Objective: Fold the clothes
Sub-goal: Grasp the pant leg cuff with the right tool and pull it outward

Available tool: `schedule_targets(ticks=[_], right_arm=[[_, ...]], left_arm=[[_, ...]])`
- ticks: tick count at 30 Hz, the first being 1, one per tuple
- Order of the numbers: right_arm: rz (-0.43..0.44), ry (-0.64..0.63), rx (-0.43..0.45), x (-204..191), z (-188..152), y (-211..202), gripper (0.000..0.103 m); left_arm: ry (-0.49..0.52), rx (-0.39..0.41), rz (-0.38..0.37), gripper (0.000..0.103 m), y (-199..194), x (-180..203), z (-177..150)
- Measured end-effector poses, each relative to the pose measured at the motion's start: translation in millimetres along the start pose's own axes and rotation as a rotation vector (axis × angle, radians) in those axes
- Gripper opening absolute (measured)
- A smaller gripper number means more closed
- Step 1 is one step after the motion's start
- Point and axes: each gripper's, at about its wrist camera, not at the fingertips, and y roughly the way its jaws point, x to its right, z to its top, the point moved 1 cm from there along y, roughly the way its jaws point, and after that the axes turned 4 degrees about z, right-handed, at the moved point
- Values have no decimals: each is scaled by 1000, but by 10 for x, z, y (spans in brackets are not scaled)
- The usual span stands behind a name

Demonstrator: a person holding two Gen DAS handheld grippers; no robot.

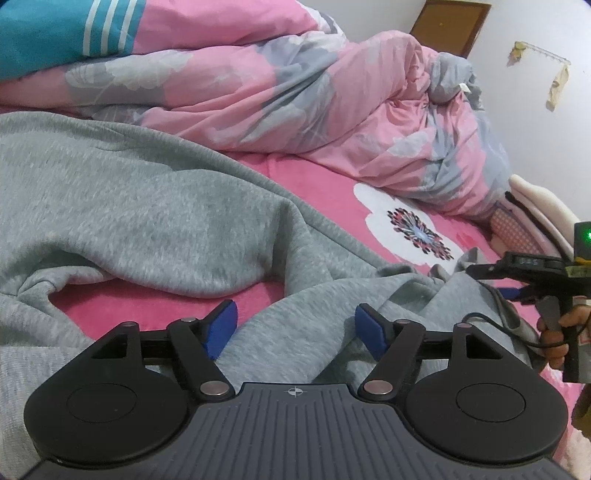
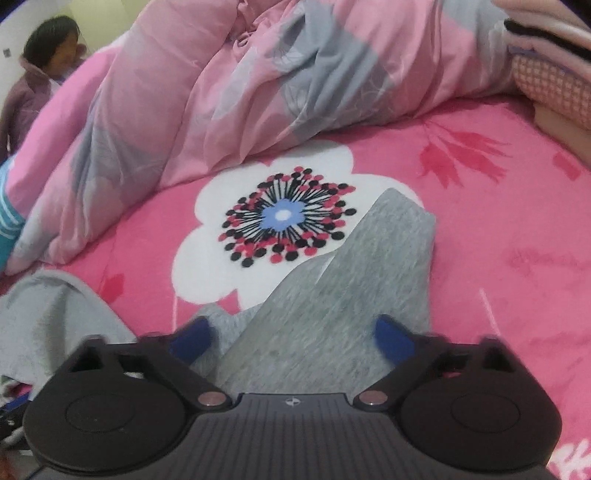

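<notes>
both tools (image 1: 295,328) (image 2: 291,336) gape wide over rumpled, fuzzy grey sweatshirt (image 1: 147,206) on plush pink blanket (image 2: 498,240).

Grey garment (image 1: 155,206): heathered knit cloth, soft, matt, slightly fuzzy. Bed sheet (image 2: 498,258): plush pink fleece-like cloth with a printed flower, matt. Quilt (image 1: 295,99): thin, smooth woven cloth in pink and grey, creased, faint sheen. Left hand-held gripper (image 1: 295,330): matt black plastic arms, ribbed grey housing, bright metal pivot pins, blue rubbery-looking pads. Right hand-held gripper (image 2: 293,334): the same finishes, blurred. Door (image 1: 452,26): brown wood-look panel, matt.
</notes>
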Motion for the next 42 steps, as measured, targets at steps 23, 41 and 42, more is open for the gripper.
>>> schedule_targets(ticks=[23, 41, 42], right_arm=[[265, -83, 576, -416, -608, -3137, 6], [158, -1, 549, 242, -896, -3240, 6], [133, 6, 515, 317, -869, -3096, 7]], left_arm=[[-220, 231, -96, 72, -439, -224, 116], [-169, 171, -146, 83, -370, -55, 37], [-154, 166, -140, 85, -361, -30, 21]])
